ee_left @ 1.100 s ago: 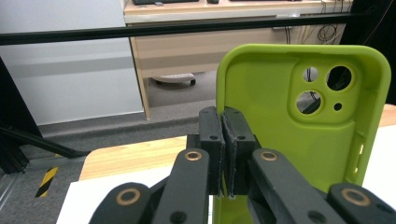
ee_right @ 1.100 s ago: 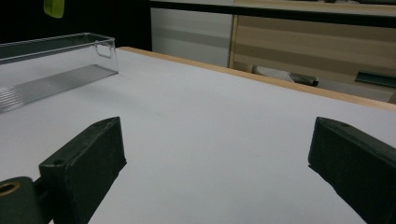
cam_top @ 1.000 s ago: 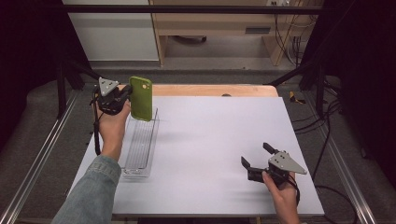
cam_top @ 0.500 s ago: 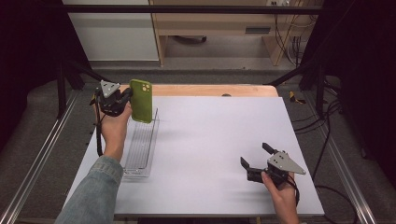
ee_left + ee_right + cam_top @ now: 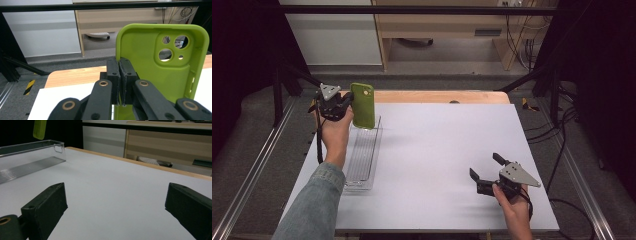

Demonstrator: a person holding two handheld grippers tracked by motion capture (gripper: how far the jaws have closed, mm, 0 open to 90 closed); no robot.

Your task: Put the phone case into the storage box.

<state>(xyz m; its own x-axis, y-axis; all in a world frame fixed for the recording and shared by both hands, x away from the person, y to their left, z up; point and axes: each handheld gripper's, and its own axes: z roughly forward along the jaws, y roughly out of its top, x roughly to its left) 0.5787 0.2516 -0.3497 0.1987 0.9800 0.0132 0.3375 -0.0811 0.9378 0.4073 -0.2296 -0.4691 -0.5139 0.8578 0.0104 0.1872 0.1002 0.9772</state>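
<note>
Phone case [image 5: 362, 105] pinched by its edge in left gripper [image 5: 343, 103], carried slightly leftward above clear tray [image 5: 362, 162], ready for lowering; right gripper [image 5: 482, 172] idle, agape.

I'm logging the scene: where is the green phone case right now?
In the high view the green phone case is at the table's far left, held upright in the left hand-held gripper above the clear tray's far end.

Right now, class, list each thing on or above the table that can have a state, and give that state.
Left gripper: shut on the green phone case's edge.
Green phone case: held upright above the clear tray's far end, empty.
Clear tray: on the table, empty.
Right gripper: open, holding nothing.
</note>
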